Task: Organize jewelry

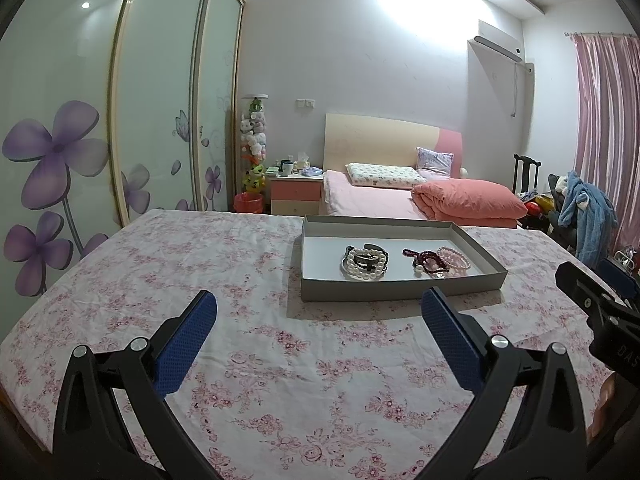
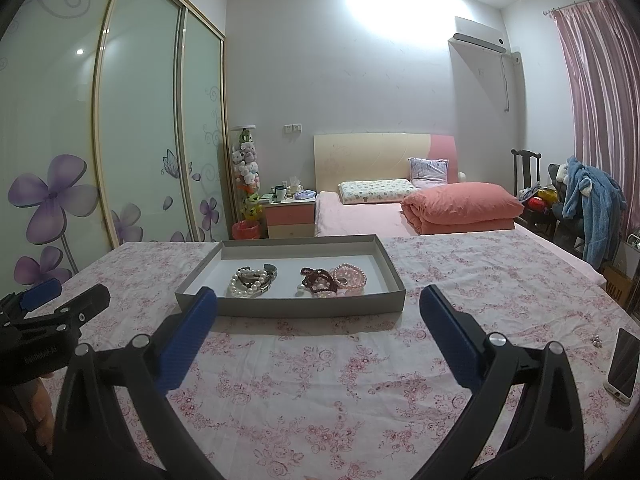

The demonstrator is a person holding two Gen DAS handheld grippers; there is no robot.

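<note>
A shallow grey box (image 1: pixel 400 286) (image 2: pixel 296 306) lies on the floral tablecloth. Inside it sit a white pearl bracelet (image 1: pixel 362 268) (image 2: pixel 245 285) tangled with a dark strap, a dark red bead string (image 1: pixel 426 260) (image 2: pixel 318 280) and a pink bead bracelet (image 1: pixel 454 258) (image 2: pixel 350 276). My left gripper (image 1: pixel 318 310) hangs open short of the box's near wall, with nothing between its blue pads. My right gripper (image 2: pixel 318 308) is open too, just before the box's near wall, and holds nothing. Each gripper shows at the edge of the other's view.
A phone (image 2: pixel 624 364) and a small shiny item (image 2: pixel 597 341) lie at the table's right edge. Behind the table stand a bed with a pink quilt (image 1: pixel 468 200), a nightstand (image 1: pixel 296 194), a wardrobe and a chair with clothes (image 2: pixel 588 208).
</note>
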